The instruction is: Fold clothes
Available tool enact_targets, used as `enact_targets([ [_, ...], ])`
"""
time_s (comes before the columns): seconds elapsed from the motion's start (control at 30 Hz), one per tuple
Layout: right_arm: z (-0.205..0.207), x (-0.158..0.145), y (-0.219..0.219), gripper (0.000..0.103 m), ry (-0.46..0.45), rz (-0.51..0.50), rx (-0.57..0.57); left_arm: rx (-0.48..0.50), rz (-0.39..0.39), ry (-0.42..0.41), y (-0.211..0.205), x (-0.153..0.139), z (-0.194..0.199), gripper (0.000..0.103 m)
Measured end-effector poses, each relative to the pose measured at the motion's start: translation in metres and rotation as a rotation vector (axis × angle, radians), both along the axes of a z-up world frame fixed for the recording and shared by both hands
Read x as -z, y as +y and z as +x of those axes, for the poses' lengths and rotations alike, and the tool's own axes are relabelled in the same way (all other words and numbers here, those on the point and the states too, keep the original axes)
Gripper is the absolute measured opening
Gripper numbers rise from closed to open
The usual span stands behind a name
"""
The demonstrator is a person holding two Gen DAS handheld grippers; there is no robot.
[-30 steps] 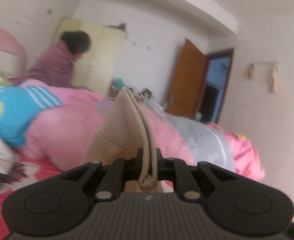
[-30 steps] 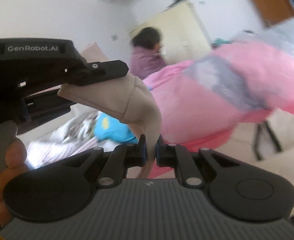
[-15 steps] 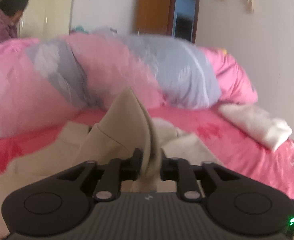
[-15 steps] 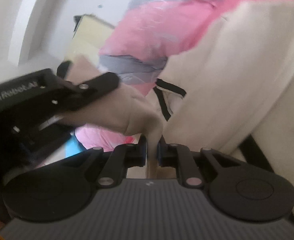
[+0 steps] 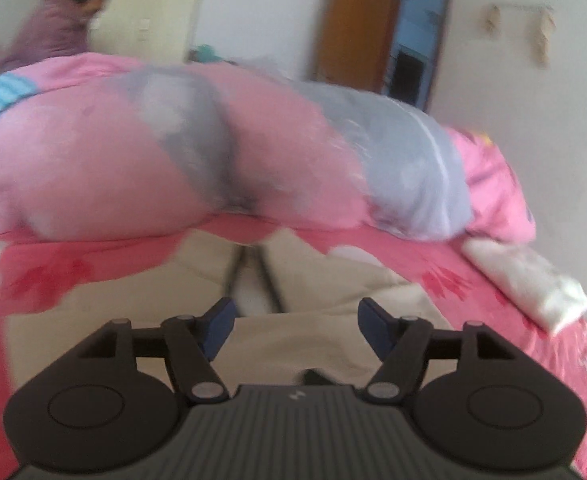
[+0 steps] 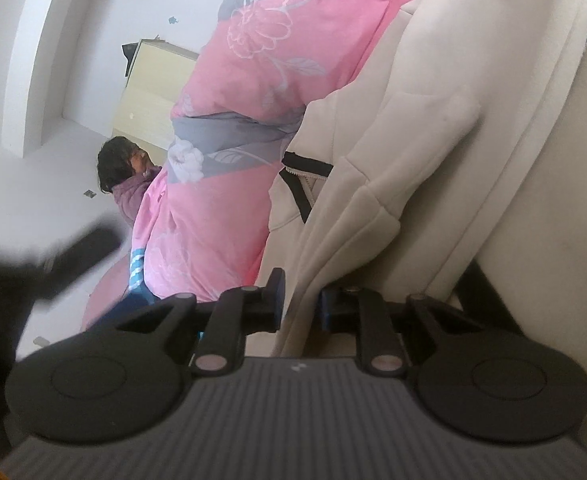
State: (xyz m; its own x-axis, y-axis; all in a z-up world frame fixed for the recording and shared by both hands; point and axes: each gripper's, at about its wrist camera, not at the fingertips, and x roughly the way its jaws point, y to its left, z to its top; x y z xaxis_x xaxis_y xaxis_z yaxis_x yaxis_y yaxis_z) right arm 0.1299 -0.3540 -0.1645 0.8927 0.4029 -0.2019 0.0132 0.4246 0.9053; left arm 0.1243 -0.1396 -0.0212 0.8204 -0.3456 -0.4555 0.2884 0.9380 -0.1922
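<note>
Here, a beige hooded sweatshirt [image 5: 317, 344] spread on the pink bedsheet [image 5: 493, 292], just in front of the rolled pink and grey duvet [image 5: 197, 148]. Black drawcords [image 5: 253, 276] visible at the neck, a layer of beige cloth doubled over the body. Left gripper [image 5: 295, 322] hovering above the cloth, fingers wide apart, holding nothing. Right gripper [image 6: 299, 302] with jaws parted around a fold edge of the same garment [image 6: 433, 128], cloth between the pads but not pinched. Probably between folds: one layer laid down, both tools free. Next, likely a fresh grip on an edge or sleeve, low and square, jaws closed fully on both layers before lifting. Folded white cloth [image 5: 529, 280] lying off to the side.
</note>
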Motion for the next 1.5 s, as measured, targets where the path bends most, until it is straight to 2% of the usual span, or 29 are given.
enact_targets([
  [0.17,-0.008,0.002,-0.004,0.017,-0.005,0.022,0.004,-0.171,-0.043,-0.02,0.086,-0.01,-0.027,0.074],
  [0.37,-0.01,0.001,-0.002,0.02,-0.011,0.001,0.016,-0.3,-0.13,0.037,0.163,0.013,-0.031,0.075],
  [0.47,-0.014,0.001,-0.003,0.021,-0.014,0.003,0.027,-0.276,-0.14,0.122,0.179,0.036,-0.019,0.075],
  [0.57,-0.018,-0.001,-0.004,0.024,-0.013,-0.006,0.057,-0.243,-0.18,0.173,0.189,0.06,-0.007,0.075],
  [0.73,-0.02,-0.009,-0.011,0.029,0.033,-0.007,0.108,-0.17,-0.22,0.221,0.198,0.087,0.026,0.075],
  [0.8,-0.017,-0.017,-0.015,0.029,0.066,-0.061,0.132,-0.139,-0.218,0.23,0.198,0.093,0.036,0.075],
  [0.97,0.003,-0.028,-0.028,0.029,0.115,-0.12,0.125,-0.068,-0.26,0.196,0.199,0.108,0.049,0.075],
  [1.03,0.014,-0.031,-0.029,0.028,0.149,-0.144,0.112,-0.077,-0.289,0.253,0.201,0.116,0.055,0.074],
  [1.2,0.022,-0.039,-0.028,0.028,0.234,-0.18,0.084,-0.068,-0.336,0.235,0.211,0.109,0.051,0.074],
  [1.27,0.015,-0.039,-0.028,0.029,0.279,-0.166,0.093,-0.066,-0.338,0.235,0.211,0.108,0.052,0.074],
  [1.3,0.009,-0.037,-0.03,0.033,0.308,-0.151,0.115,-0.065,-0.338,0.235,0.21,0.107,0.052,0.074],
  [1.4,0.001,-0.03,-0.039,0.033,0.313,-0.071,0.142,-0.049,-0.344,0.247,0.208,0.107,0.052,0.074],
  [1.5,0.01,-0.034,-0.041,0.035,0.309,-0.116,0.17,-0.034,-0.335,0.239,0.206,0.106,0.05,0.074],
])
